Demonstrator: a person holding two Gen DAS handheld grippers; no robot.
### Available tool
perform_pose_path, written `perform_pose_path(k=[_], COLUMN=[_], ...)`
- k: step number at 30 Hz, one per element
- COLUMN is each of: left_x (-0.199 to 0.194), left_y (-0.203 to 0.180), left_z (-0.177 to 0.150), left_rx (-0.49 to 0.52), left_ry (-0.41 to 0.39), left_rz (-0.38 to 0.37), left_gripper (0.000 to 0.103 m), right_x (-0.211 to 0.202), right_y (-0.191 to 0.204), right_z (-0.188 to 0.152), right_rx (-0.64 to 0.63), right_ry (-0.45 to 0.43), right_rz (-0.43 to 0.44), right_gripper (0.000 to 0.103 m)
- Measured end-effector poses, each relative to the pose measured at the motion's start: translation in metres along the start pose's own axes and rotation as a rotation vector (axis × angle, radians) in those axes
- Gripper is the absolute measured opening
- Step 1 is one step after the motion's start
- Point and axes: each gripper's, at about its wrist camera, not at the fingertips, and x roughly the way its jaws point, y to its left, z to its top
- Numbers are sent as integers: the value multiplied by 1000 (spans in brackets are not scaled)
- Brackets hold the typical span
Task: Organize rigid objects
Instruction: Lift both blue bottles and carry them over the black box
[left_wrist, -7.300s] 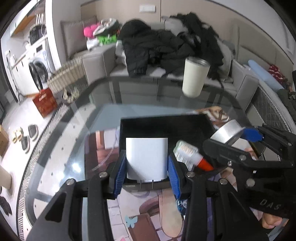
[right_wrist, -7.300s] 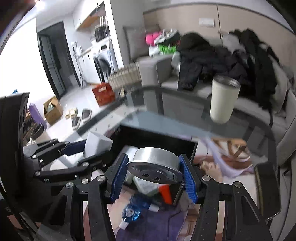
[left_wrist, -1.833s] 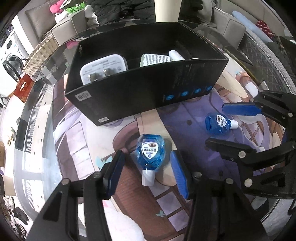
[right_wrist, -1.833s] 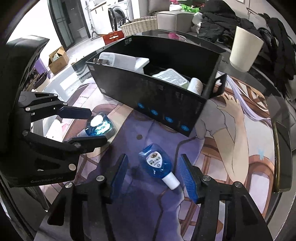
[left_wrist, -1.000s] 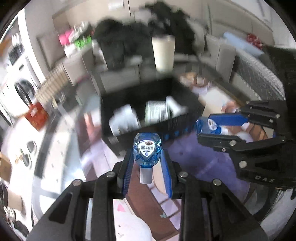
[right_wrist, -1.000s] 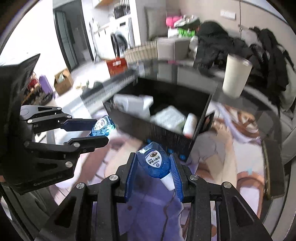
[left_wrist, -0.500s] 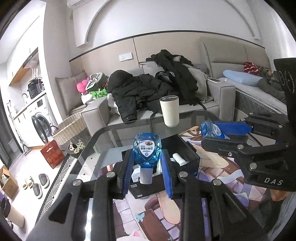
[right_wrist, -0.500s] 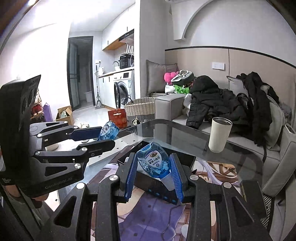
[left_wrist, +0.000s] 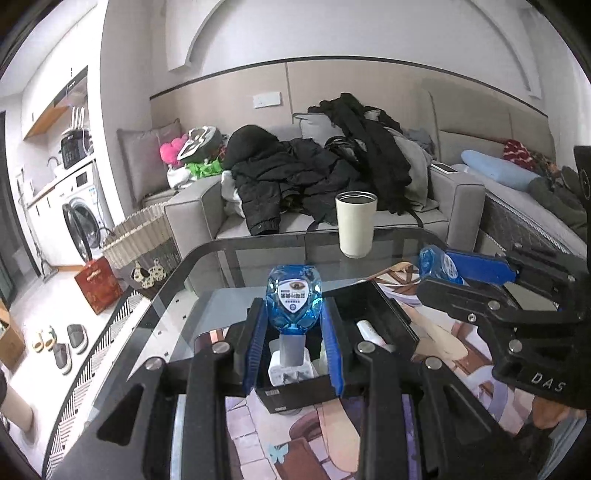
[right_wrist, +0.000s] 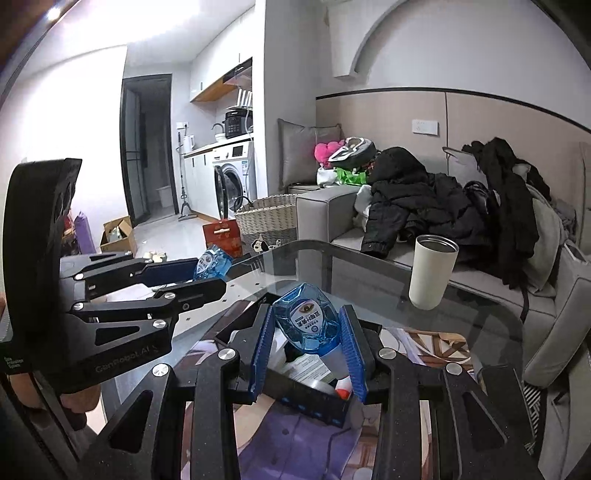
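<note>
left gripper (left_wrist: 294, 345): jaws clenched on a small faceted translucent blue bottle with a white eye-logo label (left_wrist: 294, 303), cap end pointing down toward the wrist, the bottle held in the air above the near end of the open black rectangular storage box (left_wrist: 295, 393). right gripper (right_wrist: 306, 349): jaws clenched on a second small translucent blue bottle with a white label (right_wrist: 307, 324), tilted, white cap toward the lower right, likewise held above the same box (right_wrist: 314, 400). in the left wrist view the right gripper appears at the right edge, the base of its bottle protruding beyond the blue pads; in the right wrist view the left gripper appears at the left, its bottle protruding the same way.

box contents visible between the jaws: a white plug adapter with metal prongs (left_wrist: 290, 369), a white tube (left_wrist: 369, 332) along the right wall, and, in the right wrist view, a white labelled container (right_wrist: 310, 373) and a red-orange cap (right_wrist: 342, 393).

the box stands on an illustrated anime-print mat (left_wrist: 314, 435) lying on a dark glass desk (left_wrist: 266, 262). a cream cylindrical tumbler with a metal rim (left_wrist: 355, 223) stands upright near the far edge of the desk, well apart from the box. beyond the desk: a grey sofa (left_wrist: 199, 210) piled with black jackets (left_wrist: 295, 177), a woven wicker basket (left_wrist: 136, 236) and a white front-loading washing machine (left_wrist: 81, 218).
</note>
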Motion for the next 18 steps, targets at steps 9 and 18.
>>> perform_pose_path(k=[9,18], left_x=[25,21], left_y=[15,22], left_z=[18,19], left_rx=[-69,-92], left_ry=[-24,-47], left_rz=[44,43], left_gripper=[28,28], right_x=[34,49], right_y=[-9,-14], right_z=[21,33], right_rx=[37,51], right_ry=[-5,-8], right_rz=[-19,-20], right_gripper=[36,36])
